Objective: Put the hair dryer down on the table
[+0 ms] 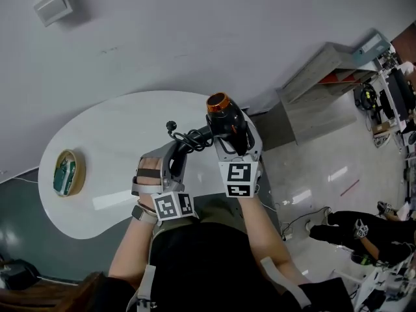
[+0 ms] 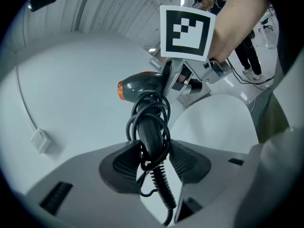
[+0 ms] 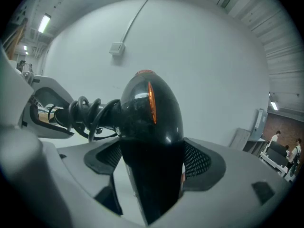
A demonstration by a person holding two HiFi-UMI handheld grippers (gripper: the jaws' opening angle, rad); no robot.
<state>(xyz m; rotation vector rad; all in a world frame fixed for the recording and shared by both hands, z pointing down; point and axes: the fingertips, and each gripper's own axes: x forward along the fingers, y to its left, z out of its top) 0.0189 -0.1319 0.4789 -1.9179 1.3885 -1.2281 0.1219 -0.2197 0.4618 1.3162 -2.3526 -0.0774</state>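
Note:
A black hair dryer [image 1: 226, 117] with an orange nozzle ring hangs in the air over the right end of the white oval table [image 1: 104, 155]. My right gripper [image 1: 235, 147] is shut on its body [image 3: 151, 141], both pads pressed against it. The handle [image 2: 149, 134], with the black cord coiled round it, sits between the pads of my left gripper [image 1: 185, 149], which is shut on it. The plug end of the cord [image 1: 171, 127] sticks out to the left. In the left gripper view the dryer's barrel [image 2: 142, 85] points left, beyond the right gripper's marker cube [image 2: 186, 31].
A small round wooden bowl [image 1: 67, 173] with something green inside stands at the table's left end. A grey wall rises behind the table. Right of the table are a grey cabinet [image 1: 325, 83], cables on the shiny floor, and a seated person [image 1: 354, 229].

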